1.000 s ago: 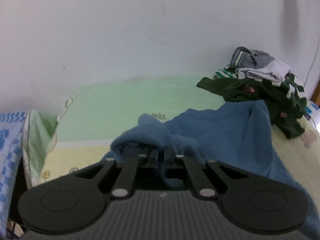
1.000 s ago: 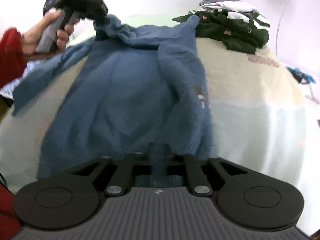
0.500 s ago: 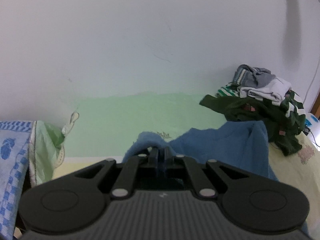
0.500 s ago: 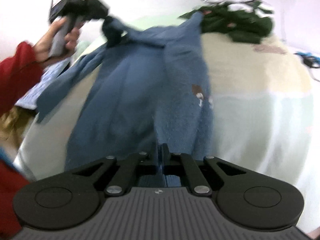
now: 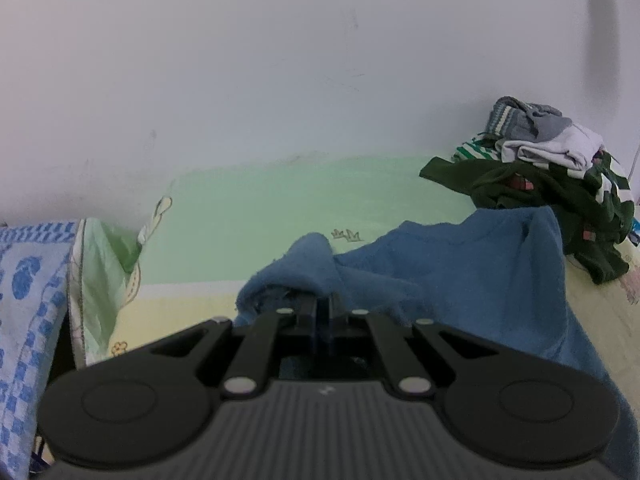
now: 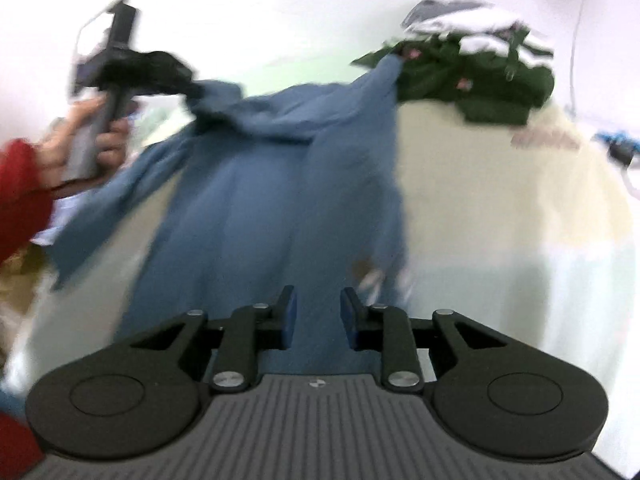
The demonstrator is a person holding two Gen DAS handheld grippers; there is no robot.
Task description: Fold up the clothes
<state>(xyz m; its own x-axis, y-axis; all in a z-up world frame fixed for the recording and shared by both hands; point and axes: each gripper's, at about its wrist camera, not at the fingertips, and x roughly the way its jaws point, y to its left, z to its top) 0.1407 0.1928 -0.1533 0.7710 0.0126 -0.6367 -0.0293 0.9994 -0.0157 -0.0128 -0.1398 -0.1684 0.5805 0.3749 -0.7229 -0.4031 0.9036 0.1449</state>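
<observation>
Spreading a blue sweater [image 6: 272, 200] across the bed [image 6: 500, 208]: at left, the left gripper [image 5: 323, 308], its fingers clenched on a bunched fold near the collar, holds that end raised. At centre, the right gripper [image 6: 317, 314] hangs over the hem, its fingers opening with no cloth pinched between them; judged best next, regrip the hem squarely and draw it taut. At right, a pile of clothes [image 6: 472, 68] touches 1 sleeve, crowding that edge; open bedsheet lies nearer the viewer.
</observation>
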